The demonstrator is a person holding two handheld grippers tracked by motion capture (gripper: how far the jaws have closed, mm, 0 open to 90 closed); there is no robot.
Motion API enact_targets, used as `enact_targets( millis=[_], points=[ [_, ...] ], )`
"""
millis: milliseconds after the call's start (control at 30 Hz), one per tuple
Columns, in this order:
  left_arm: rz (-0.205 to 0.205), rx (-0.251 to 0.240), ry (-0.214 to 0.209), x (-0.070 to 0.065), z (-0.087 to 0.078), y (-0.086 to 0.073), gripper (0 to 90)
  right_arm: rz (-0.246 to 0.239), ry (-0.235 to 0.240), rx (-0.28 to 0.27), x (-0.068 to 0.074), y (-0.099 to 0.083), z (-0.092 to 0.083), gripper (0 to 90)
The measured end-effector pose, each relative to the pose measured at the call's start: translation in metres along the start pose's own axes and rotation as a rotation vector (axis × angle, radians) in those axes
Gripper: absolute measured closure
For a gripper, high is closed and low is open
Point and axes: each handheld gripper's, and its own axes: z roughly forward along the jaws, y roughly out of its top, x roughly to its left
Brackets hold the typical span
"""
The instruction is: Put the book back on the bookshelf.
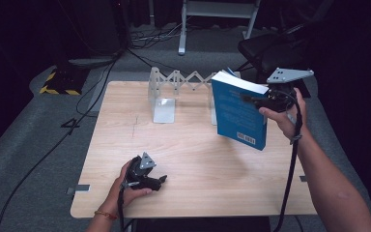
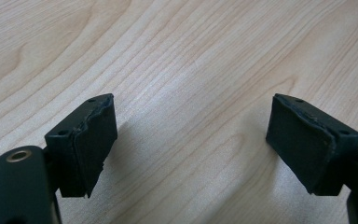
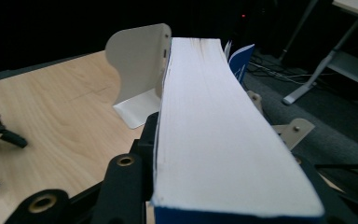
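Book: we see the blue book (image 1: 237, 113) lifted off the counter (image 1: 193, 159), tilted, its lower corner hanging above the wood near the right side.
Right gripper: our right gripper (image 1: 256, 100) pinches the book by its upper edge; in the right gripper view the white page block (image 3: 214, 130) sits squeezed between both jaws.
Left gripper: our left gripper (image 1: 160, 181) lies low at the counter's near left, well apart from the book, jaws spread with bare wood between the pads (image 2: 93, 140).
Rack: a folding metal book rack (image 1: 174, 89) stands at the far edge, just behind the book.
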Motion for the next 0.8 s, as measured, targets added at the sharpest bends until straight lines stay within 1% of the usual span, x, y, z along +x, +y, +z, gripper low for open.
enact_targets(
  millis=[100, 200, 267, 333, 367, 467, 567, 667, 700, 733, 767, 800],
  points=[
    [0.000, 0.000, 0.000, 0.000, 0.000, 0.000, 16.6, 0.019, -0.041, -0.003, -0.010, 0.005, 0.000, 61.5],
    [0.001, 0.000, -0.001, 0.000, 0.000, 0.000, 16.6, 0.036, -0.065, -0.003, -0.018, 0.008, 0.002, 61.5],
    [0.003, -0.001, -0.001, 0.000, 0.000, 0.000, 16.6, 0.058, -0.082, -0.004, -0.024, 0.011, 0.007, 61.5],
    [-0.003, -0.002, -0.008, 0.000, 0.001, 0.000, 16.6, 0.067, -0.088, -0.007, -0.025, 0.011, 0.009, 61.5],
    [-0.003, -0.002, -0.007, 0.000, 0.001, 0.000, 16.6, 0.082, -0.106, -0.015, -0.029, 0.011, 0.014, 61.5],
    [-0.003, -0.001, -0.007, 0.000, 0.001, 0.000, 16.6, 0.092, -0.130, -0.007, -0.035, 0.013, 0.024, 61.5],
    [0.001, -0.001, -0.009, 0.000, 0.001, 0.000, 16.6, 0.093, -0.135, 0.004, -0.040, 0.016, 0.034, 61.5],
    [0.000, -0.002, -0.010, 0.000, 0.001, 0.000, 16.6, 0.107, -0.140, 0.007, -0.044, 0.019, 0.045, 61.5],
    [0.000, -0.002, -0.010, 0.000, 0.001, 0.000, 16.7, 0.107, -0.140, 0.007, -0.044, 0.019, 0.045, 61.5],
    [0.004, -0.003, -0.012, 0.000, 0.001, 0.000, 16.8, 0.115, -0.149, 0.010, -0.046, 0.021, 0.056, 61.5],
    [0.008, -0.002, -0.014, 0.001, 0.001, 0.000, 16.8, 0.115, -0.149, 0.010, -0.046, 0.021, 0.056, 61.5],
    [0.009, -0.001, -0.016, 0.000, 0.001, 0.001, 16.8, 0.125, -0.155, 0.010, -0.047, 0.023, 0.063, 61.4]
  ],
)
